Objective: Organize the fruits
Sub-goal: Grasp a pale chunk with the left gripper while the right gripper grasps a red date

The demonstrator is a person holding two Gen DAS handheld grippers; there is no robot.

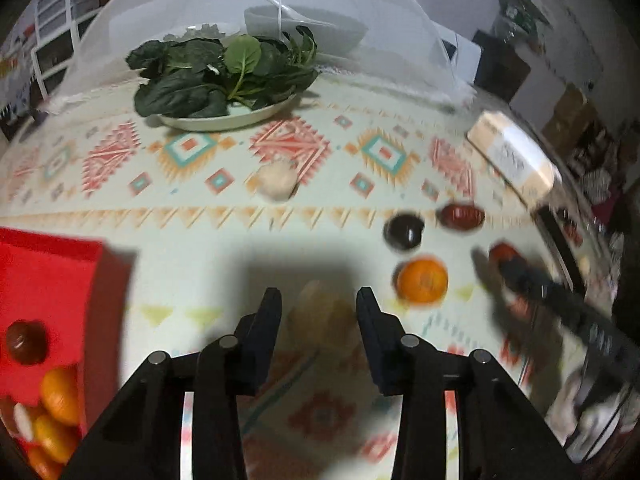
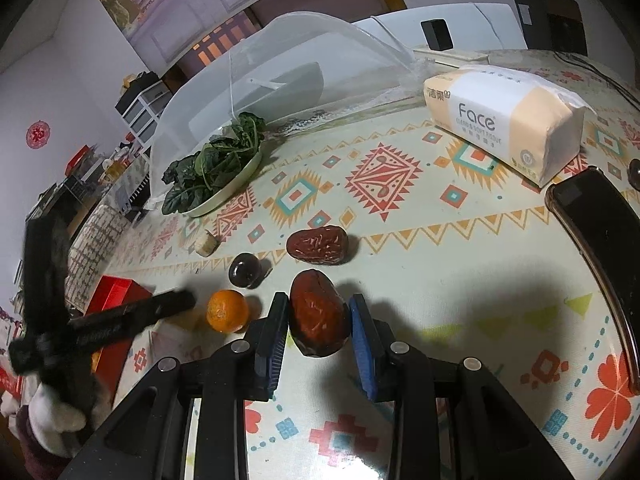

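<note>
Right gripper jaws clamp a red date; left gripper jaws perhaps touching a blurred yellowish fruit.

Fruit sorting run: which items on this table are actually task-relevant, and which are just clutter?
Job: red box, loose orange, dark round fruit, loose red date, held red date in the right gripper, blurred pale item at the left gripper.

Lying about: plate of spinach, mesh cover, tissue pack, phone, pale stub (unclear what).
</note>
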